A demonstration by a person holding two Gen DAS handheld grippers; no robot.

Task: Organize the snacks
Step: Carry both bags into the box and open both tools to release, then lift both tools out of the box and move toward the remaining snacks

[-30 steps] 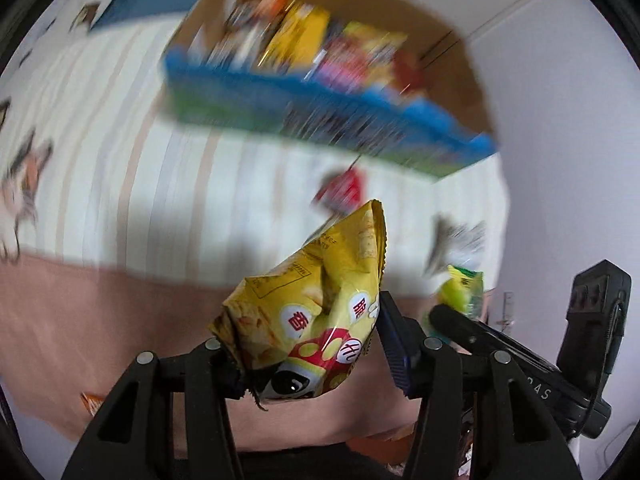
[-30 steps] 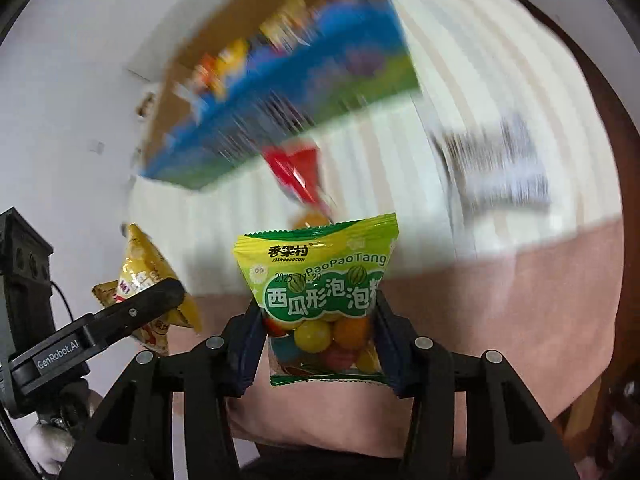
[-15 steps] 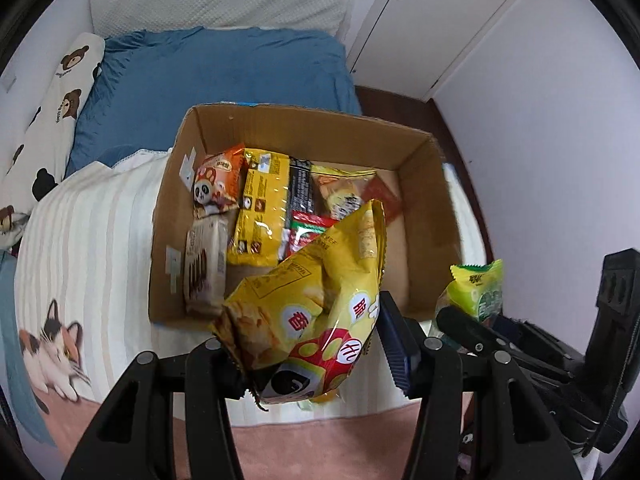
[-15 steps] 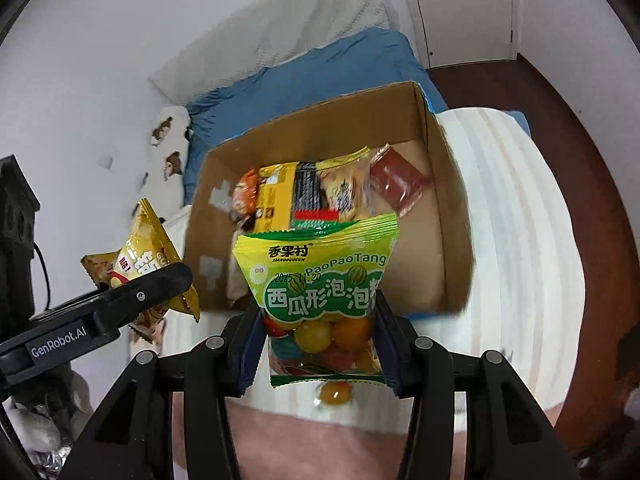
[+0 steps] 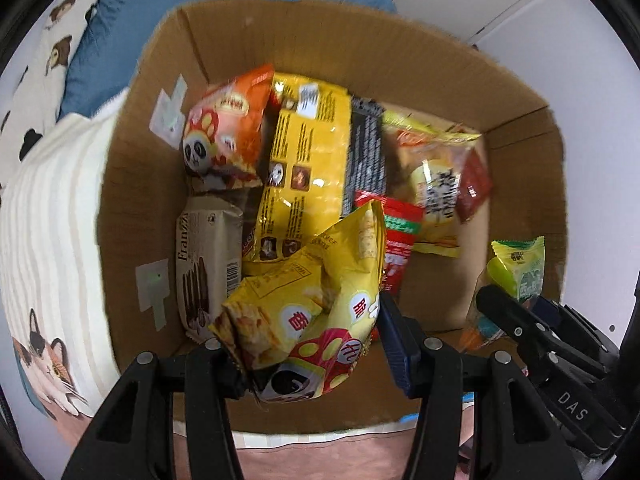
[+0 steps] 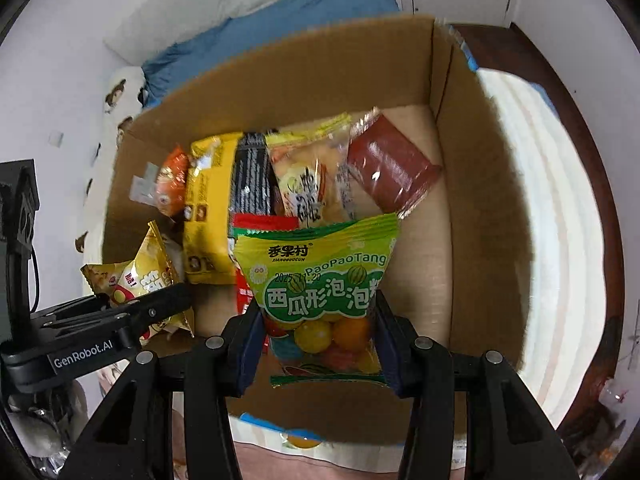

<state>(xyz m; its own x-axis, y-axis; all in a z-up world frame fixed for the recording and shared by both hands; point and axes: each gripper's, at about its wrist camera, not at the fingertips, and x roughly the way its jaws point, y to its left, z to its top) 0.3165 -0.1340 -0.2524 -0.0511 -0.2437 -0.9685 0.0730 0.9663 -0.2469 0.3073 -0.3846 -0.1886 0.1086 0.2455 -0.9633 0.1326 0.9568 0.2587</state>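
Note:
My left gripper (image 5: 310, 354) is shut on a yellow crisp bag (image 5: 316, 308), held over the near left part of an open cardboard box (image 5: 132, 184). A green bag of coloured gum balls (image 6: 324, 292) sits clamped in my right gripper (image 6: 320, 350), above the box (image 6: 464, 208) and its bare right floor. Each gripper shows in the other's view: the right gripper (image 5: 516, 316) with the green bag (image 5: 520, 268), the left gripper (image 6: 160, 304) with the yellow bag (image 6: 140, 276).
Several snacks lie in the box: an orange panda bag (image 5: 224, 132), a long yellow pack (image 5: 304, 156), a white biscuit pack (image 5: 208, 264), a dark red sachet (image 6: 388, 168). The box rests on a striped blanket (image 5: 52, 216) beside a blue pillow (image 6: 260, 36).
Both grippers have swept forward with their bags from beside the box to above its inside. The box now fills both views. The grips have not changed.

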